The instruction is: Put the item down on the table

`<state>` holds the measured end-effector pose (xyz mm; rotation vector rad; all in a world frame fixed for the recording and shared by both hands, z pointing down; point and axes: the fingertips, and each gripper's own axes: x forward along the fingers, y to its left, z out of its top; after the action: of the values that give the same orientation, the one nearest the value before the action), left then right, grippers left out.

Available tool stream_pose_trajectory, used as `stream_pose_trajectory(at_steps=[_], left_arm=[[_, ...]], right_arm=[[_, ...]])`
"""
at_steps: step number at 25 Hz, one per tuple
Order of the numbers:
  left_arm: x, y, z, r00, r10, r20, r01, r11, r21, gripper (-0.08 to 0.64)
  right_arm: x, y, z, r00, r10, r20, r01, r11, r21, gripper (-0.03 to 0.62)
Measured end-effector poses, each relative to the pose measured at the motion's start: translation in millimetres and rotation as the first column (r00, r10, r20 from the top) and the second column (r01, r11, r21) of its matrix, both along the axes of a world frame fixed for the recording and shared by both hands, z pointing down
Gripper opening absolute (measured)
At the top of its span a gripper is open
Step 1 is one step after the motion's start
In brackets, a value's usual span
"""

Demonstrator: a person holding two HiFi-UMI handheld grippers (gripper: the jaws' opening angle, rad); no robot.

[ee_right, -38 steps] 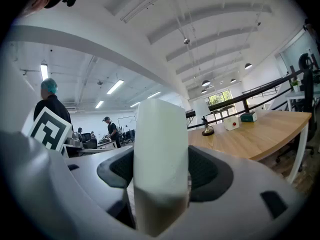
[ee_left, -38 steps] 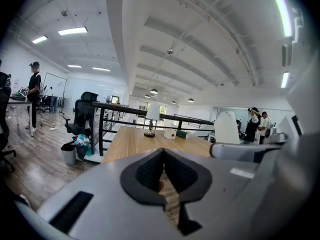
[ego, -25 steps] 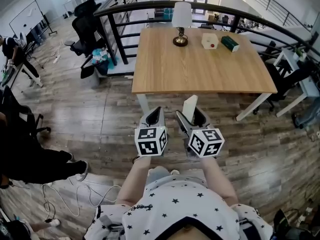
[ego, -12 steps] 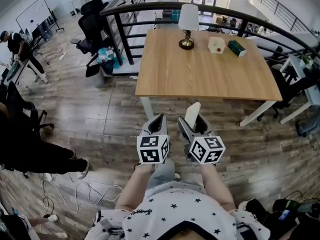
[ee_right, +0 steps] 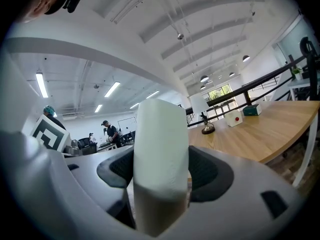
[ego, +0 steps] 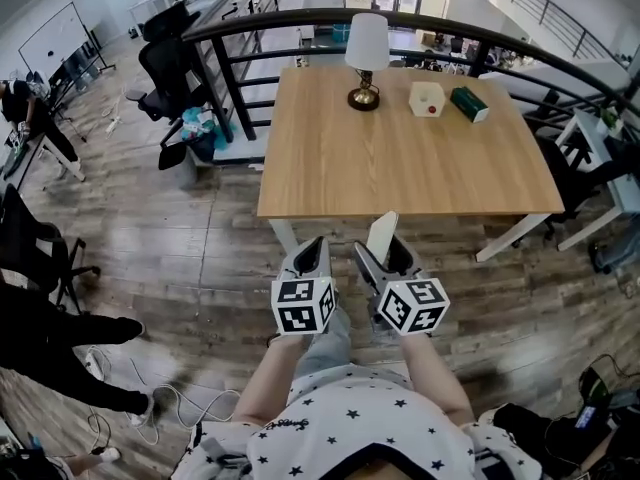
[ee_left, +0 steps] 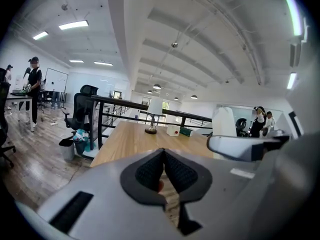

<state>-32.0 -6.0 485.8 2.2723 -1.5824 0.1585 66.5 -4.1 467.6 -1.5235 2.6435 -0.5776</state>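
White item [ee_right: 161,159], one only: a tall, pale block standing upright between the right gripper [ego: 383,251] jaws. The dark pads press on both its flanks, top end well proud of the jaws. Carried upright, probably so it can be stood on its base at release. In the head view it sits at about the near edge of the wooden table [ego: 400,158], above the plank floor; not yet set down, and I judge it short of the tabletop. Left gripper [ego: 314,250] rides just beside the right at the same height. Its jaws are closed tip to tip with nothing between them in the left gripper view, likely a passenger on this job. Two grippers, each with one marker cube [ego: 303,306] at the back. The table's near half is bare, so there is ample room to land the item without reaching far. Three things stand along its far edge, well apart from the item: one lamp [ego: 364,53] with a white shade, one small white box with a red dot [ego: 426,98], one green box [ego: 468,103]. Behind runs one dark curved railing [ego: 300,18]. Risk as I read it: a tall block may tip if let go before its base is flat.
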Motion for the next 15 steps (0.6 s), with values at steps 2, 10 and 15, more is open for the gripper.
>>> stream_pose_trajectory(at_steps=[2,10,15], left_arm=[[1.6,-24.2,1.1,1.000,0.002,0.001,-0.002,1.000,0.004,0.012],[-2.0,-125.0,-6.3,1.000,0.022,0.020,-0.022,1.000,0.015,0.012],[-12.2,-187.8,-13.1,0.999,0.032,0.026,-0.033,0.999,0.015,0.012]], right_arm=[[4.0,-22.6,-2.3,1.000,0.007,-0.005,-0.007,1.000,0.011,0.299],[6.3,-122.6,-13.1,0.999,0.037,-0.016,-0.037,0.999,0.011,0.301],[-3.7,-186.6,-19.0,0.999,0.035,-0.023,-0.035,0.999,0.005,0.301]])
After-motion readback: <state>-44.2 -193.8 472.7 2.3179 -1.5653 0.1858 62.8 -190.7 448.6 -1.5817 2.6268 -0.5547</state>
